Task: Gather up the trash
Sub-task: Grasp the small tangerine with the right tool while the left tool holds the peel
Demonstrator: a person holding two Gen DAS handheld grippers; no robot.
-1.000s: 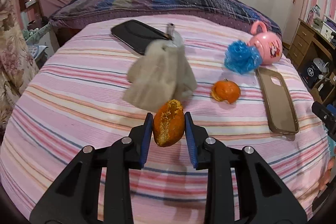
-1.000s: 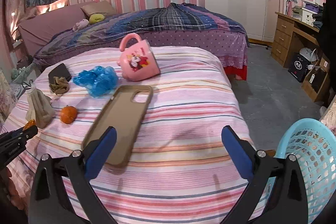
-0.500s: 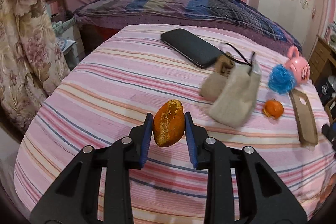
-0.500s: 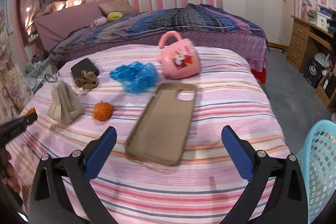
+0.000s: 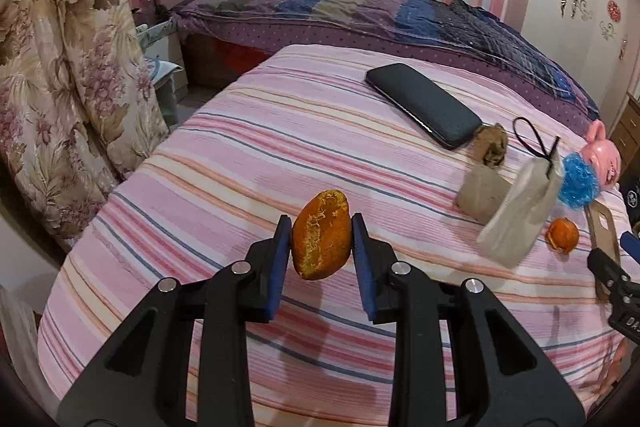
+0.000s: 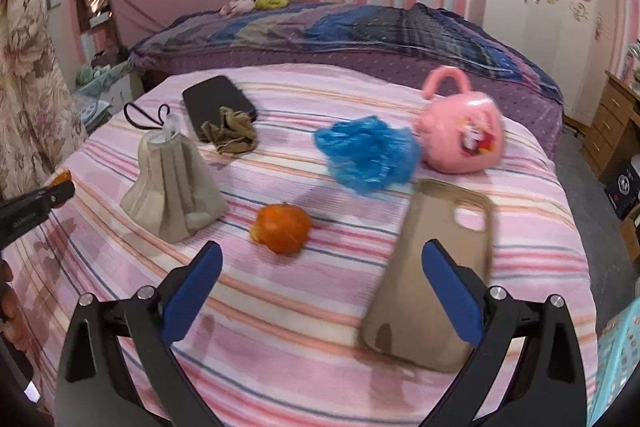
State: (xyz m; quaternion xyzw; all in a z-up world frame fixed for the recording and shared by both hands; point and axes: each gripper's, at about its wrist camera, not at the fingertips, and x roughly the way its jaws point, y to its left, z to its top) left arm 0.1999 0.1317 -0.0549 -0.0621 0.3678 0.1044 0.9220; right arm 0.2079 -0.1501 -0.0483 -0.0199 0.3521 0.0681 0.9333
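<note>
Only the left wrist view shows the left claw (image 5: pixel 321 241) clenched on an orange peel (image 5: pixel 321 235), held above the bed (image 5: pixel 248 163) near its left edge. The right wrist view alone shows the right claw (image 6: pixel 320 291) spread wide and empty over an orange (image 6: pixel 282 227), with a phone case (image 6: pixel 432 275) partly behind its right finger. A pouch (image 6: pixel 174 187), blue bag (image 6: pixel 366 155), pink mug (image 6: pixel 462 135) and phone (image 6: pixel 214 103) lie beyond, toward the far edge.

We see a pink striped bed (image 6: pixel 280 307) bearing a phone (image 6: pixel 216 103), cloth pouch (image 6: pixel 172 183), orange peel (image 6: pixel 282 227), blue bag (image 6: pixel 368 155), pink mug (image 6: pixel 464 135) and phone case (image 6: pixel 432 267).
</note>
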